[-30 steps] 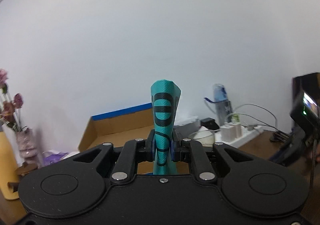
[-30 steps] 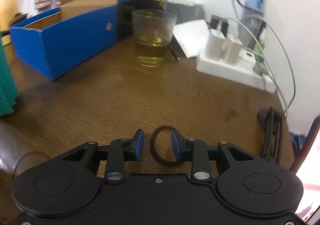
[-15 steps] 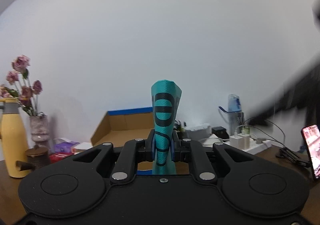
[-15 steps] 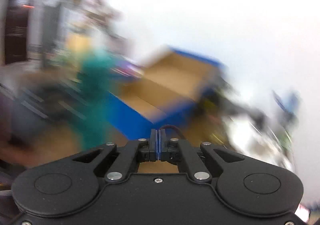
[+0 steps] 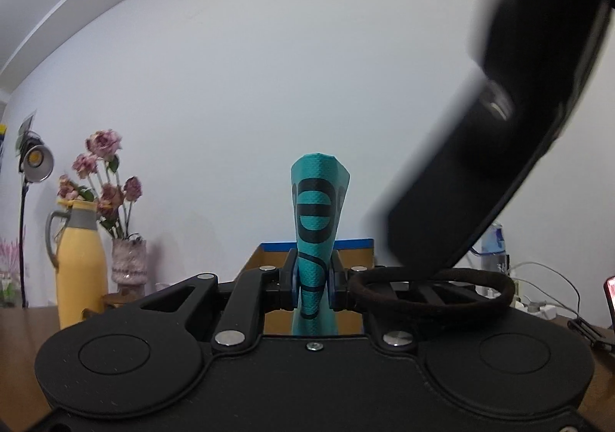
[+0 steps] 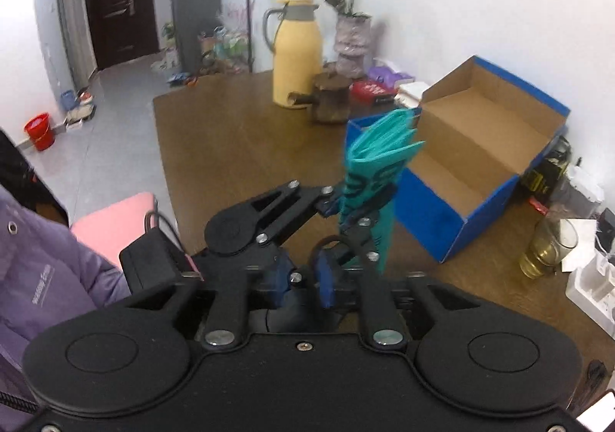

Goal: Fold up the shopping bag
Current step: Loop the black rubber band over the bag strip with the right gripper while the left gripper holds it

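Though pinched, teal bag (image 5: 316,224) upright

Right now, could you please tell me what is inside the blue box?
Only bare cardboard walls and floor show inside the blue box; its left end is hidden behind the folded bag.

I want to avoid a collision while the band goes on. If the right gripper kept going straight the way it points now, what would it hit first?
Most likely the left gripper just ahead, shut on the folded teal bag. The right gripper looks open, with the dark band over the left gripper's right finger. Depth is unclear.
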Demonstrator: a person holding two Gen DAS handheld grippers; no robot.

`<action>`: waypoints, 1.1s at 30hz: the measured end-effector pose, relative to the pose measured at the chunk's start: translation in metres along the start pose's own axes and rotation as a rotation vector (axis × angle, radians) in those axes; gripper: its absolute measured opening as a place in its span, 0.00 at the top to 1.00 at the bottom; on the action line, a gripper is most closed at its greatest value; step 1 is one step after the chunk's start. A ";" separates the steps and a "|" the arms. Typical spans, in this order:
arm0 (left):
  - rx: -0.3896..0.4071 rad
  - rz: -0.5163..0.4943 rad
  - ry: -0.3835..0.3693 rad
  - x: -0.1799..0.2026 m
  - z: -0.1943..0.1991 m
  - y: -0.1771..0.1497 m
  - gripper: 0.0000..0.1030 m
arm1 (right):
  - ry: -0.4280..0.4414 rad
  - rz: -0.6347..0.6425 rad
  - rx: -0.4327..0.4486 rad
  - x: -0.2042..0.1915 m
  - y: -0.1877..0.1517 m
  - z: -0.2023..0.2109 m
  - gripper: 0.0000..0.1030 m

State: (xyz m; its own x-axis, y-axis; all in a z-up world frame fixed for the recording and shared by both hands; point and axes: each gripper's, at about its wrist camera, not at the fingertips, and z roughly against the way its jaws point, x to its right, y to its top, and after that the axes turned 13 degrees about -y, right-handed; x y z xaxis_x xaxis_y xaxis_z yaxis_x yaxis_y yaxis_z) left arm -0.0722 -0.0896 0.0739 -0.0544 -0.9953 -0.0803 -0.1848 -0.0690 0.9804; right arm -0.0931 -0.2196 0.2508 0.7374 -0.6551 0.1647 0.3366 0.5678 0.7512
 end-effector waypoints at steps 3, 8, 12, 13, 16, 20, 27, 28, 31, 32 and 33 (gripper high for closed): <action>0.046 -0.066 0.033 0.004 0.008 0.002 0.87 | -0.018 -0.052 -0.019 -0.003 -0.007 -0.010 1.00; 0.083 -0.230 0.106 0.014 0.011 -0.002 0.87 | 0.032 -0.192 -0.027 0.004 -0.015 -0.025 1.00; 0.096 -0.381 0.158 0.021 0.006 -0.008 0.87 | 0.082 -0.328 -0.028 0.015 -0.031 -0.038 1.00; 0.106 -0.422 0.175 0.022 0.005 -0.010 0.87 | 0.099 -0.367 -0.024 0.019 -0.036 -0.041 1.00; 0.160 -0.555 0.242 0.030 0.003 -0.019 0.87 | 0.129 -0.448 0.005 0.023 -0.049 -0.048 0.95; 0.233 -0.683 0.290 0.039 0.000 -0.024 0.87 | 0.127 -0.518 0.088 0.025 -0.063 -0.052 0.89; 0.353 -0.807 0.297 0.055 0.005 -0.027 0.86 | 0.112 -0.566 0.123 0.025 -0.063 -0.065 0.82; 0.366 -0.820 0.294 0.056 0.005 -0.027 0.86 | 0.112 -0.573 0.126 0.027 -0.063 -0.065 0.81; 0.346 -0.819 0.281 0.053 0.002 -0.024 0.86 | 0.113 -0.592 0.175 0.033 -0.068 -0.059 0.81; 0.339 -0.819 0.275 0.052 0.001 -0.023 0.86 | 0.112 -0.601 0.208 0.036 -0.072 -0.056 0.81; 0.329 -0.817 0.261 0.052 0.001 -0.022 0.86 | 0.110 -0.614 0.258 0.038 -0.077 -0.053 0.80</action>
State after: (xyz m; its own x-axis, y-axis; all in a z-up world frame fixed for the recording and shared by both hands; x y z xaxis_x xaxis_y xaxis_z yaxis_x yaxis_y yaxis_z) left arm -0.0717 -0.1400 0.0478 0.4317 -0.6320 -0.6437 -0.3401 -0.7749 0.5327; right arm -0.0603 -0.2615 0.1653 0.5171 -0.7586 -0.3965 0.5733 -0.0370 0.8185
